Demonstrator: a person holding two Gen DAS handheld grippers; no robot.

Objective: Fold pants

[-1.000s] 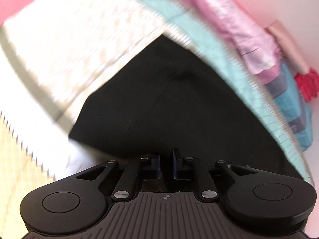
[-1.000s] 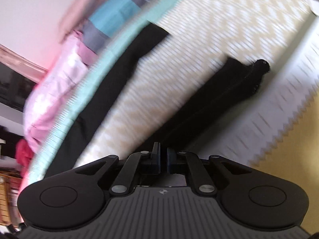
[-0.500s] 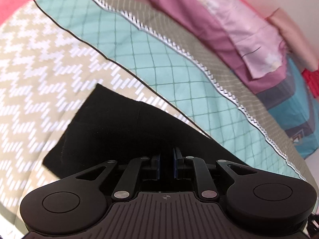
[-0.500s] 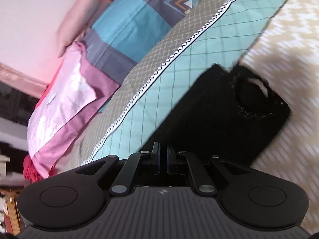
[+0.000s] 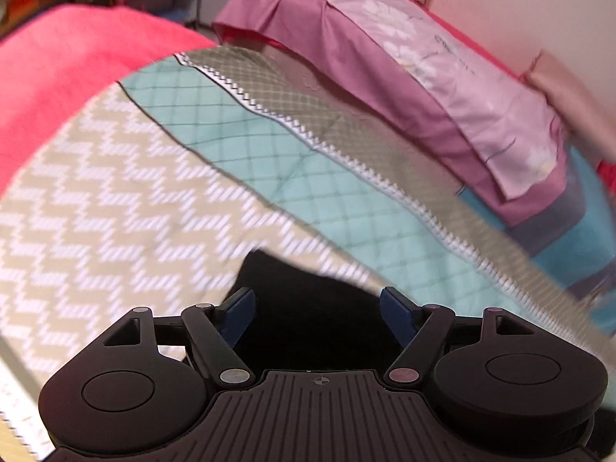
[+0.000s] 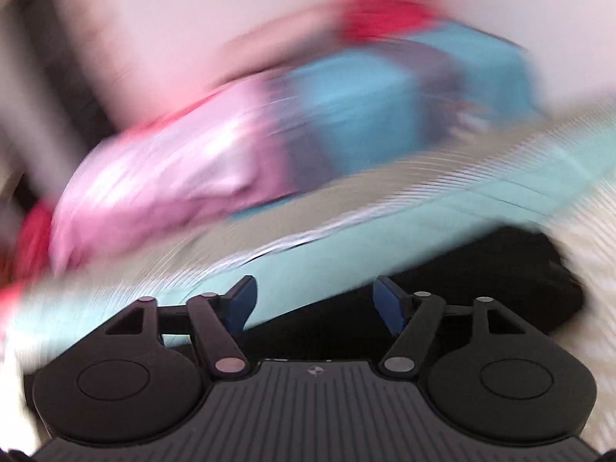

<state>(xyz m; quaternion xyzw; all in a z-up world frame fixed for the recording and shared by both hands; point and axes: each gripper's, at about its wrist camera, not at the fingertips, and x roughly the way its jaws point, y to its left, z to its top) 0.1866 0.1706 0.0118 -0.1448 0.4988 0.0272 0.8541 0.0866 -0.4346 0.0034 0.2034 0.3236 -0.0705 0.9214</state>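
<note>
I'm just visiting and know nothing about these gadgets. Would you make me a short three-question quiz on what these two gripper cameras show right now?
1. True or false: the left gripper is clamped on the black fabric pants.
2. Multiple choice: in the left wrist view, the pants lie on which part of the quilted bedspread? A) the beige and white zigzag panel B) the solid red blanket C) the bare floor
3. Fill in: the pillow at the far side of the bed has a ____ and mauve cover.

Key
1. False: its jaws are opening, the blue pads stand apart and press on nothing.
2. A
3. Pink. The right gripper view, though blurred, shows it too, with its jaws likewise opening.
</note>
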